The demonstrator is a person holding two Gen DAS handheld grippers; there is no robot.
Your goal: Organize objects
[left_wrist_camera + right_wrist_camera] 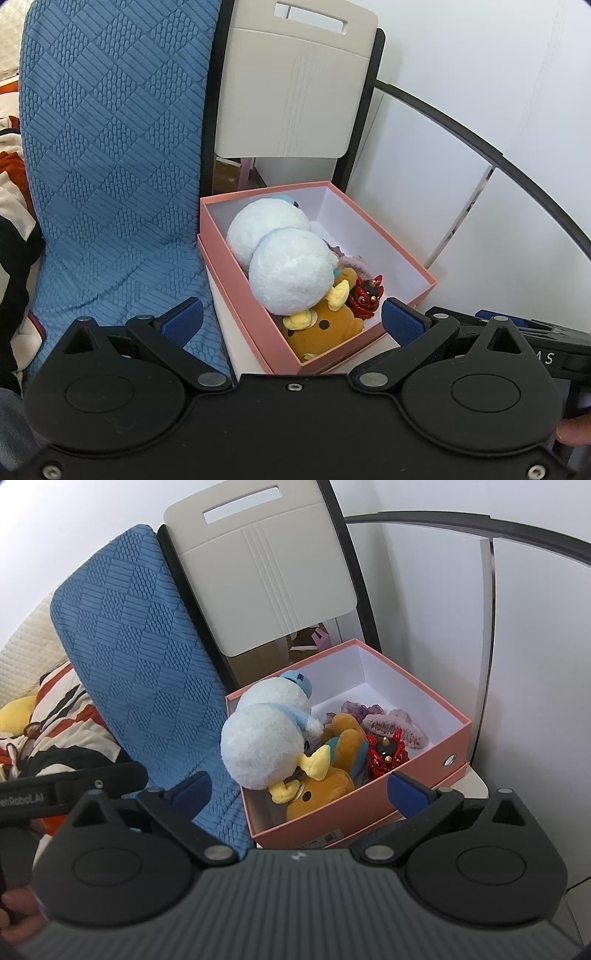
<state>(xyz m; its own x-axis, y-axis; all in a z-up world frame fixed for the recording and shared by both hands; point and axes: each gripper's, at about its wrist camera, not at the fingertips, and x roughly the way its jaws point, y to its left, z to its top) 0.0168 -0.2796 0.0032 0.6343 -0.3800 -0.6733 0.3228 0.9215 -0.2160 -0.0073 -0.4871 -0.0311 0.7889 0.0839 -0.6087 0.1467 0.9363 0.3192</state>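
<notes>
A pink box (391, 236) (456, 738) sits on a beige chair seat, resting in its own lid. Inside lie a white-and-blue plush (288, 269) (258, 738), an orange plush with yellow ears (325, 325) (325, 786), a small red figure (369, 295) (388, 757) and purple hair claws (391, 723). My left gripper (291, 321) is open and empty, just in front of the box. My right gripper (299, 790) is open and empty, hovering at the box's near edge.
A blue textured cloth (110, 147) (140, 646) drapes over furniture left of the box. The chair's beige back (295, 92) (266, 572) stands behind it. White panels (480, 147) lie to the right. Striped bedding and a yellow plush (18, 712) lie far left.
</notes>
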